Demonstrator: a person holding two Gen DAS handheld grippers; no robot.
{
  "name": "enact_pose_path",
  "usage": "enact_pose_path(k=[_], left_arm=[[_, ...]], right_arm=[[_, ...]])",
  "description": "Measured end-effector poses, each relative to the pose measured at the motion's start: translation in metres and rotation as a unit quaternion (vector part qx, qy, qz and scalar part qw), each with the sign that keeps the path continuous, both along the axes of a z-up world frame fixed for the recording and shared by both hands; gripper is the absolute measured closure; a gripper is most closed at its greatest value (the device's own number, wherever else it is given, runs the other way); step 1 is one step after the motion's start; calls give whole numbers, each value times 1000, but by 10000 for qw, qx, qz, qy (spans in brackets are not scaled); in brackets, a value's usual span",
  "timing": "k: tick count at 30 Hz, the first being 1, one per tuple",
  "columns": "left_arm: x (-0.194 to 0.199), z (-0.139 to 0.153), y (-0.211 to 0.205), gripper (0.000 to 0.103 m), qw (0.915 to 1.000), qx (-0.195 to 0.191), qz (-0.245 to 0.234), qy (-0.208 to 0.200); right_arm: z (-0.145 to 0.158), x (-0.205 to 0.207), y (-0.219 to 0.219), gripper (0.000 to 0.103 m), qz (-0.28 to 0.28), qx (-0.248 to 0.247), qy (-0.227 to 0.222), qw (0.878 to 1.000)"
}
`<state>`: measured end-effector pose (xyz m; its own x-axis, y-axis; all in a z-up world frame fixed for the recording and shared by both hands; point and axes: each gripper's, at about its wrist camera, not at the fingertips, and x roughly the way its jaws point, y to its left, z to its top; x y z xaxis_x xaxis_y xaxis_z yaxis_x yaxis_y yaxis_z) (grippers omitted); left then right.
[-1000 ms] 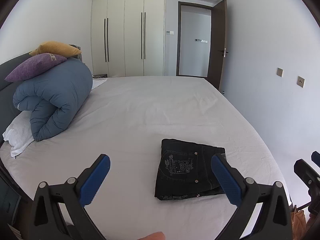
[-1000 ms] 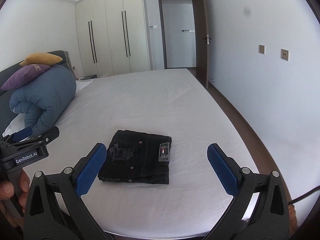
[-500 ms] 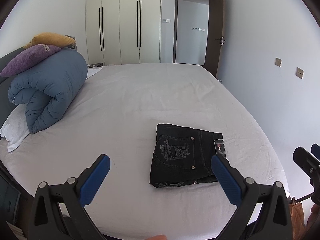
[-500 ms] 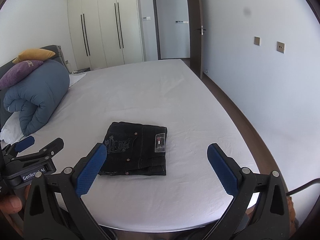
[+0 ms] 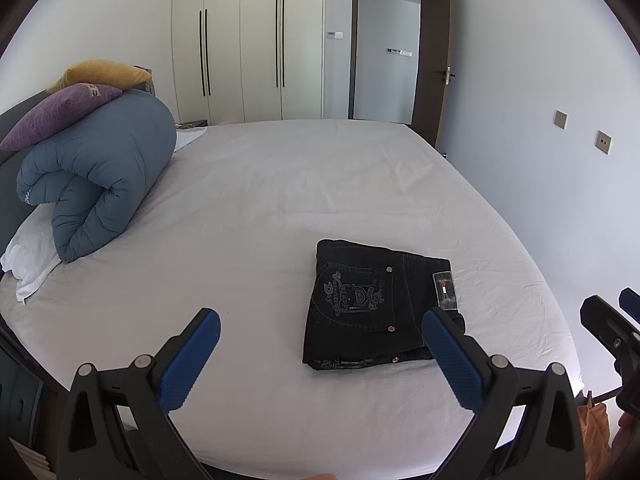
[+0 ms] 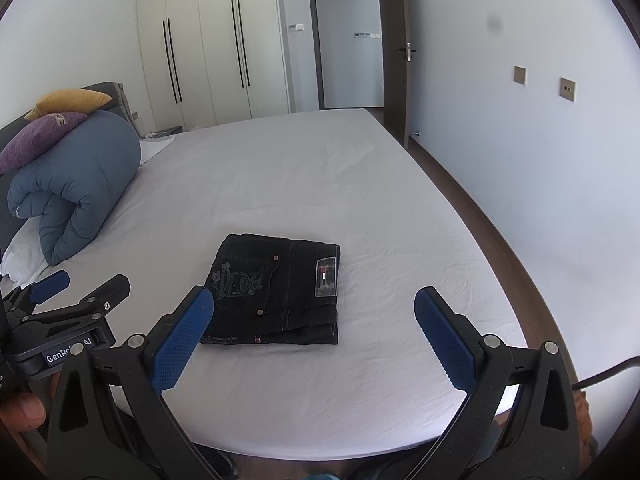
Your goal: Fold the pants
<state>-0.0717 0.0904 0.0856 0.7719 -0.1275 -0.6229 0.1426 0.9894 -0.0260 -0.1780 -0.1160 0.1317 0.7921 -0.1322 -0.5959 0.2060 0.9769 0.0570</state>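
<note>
Two open claws, left claw (image 6: 56, 292) marked "GenRo… AI", over folded pants (image 6: 276, 288).

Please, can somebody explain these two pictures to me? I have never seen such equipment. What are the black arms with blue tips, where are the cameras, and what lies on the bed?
There is no robot here. A person holds one hand-held gripper in each hand, and each carries a wide-angle camera looking forward along its two blue-padded fingers. One picture comes from the left gripper, the other from the right gripper. Both have their jaws wide open and hold nothing. On the white bed lie dark folded jeans, a neat rectangle with a pocket design on top. Near the headboard lies a rolled blue duvet with a purple cushion and a yellow cushion on it. In the right gripper's picture, the other gripper appears at the left edge.
</note>
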Motion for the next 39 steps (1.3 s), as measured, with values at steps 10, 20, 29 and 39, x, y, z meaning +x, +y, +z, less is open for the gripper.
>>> enact_pose_path(k=[10, 20, 29, 39], left_arm=[[1, -3, 1, 0, 10000, 6, 13, 48], [3, -8, 4, 0, 9999, 55, 71, 130], [5, -13, 4, 0, 9997, 50, 77, 209], [7, -16, 2, 0, 9995, 75, 31, 289]], right_arm=[[-12, 5, 3, 0, 43, 31, 98, 9999], [-18, 4, 5, 0, 55, 26, 137, 9999], [-23, 6, 4, 0, 86, 29, 182, 9998], [-28, 8, 3, 0, 123, 64, 232, 9996]])
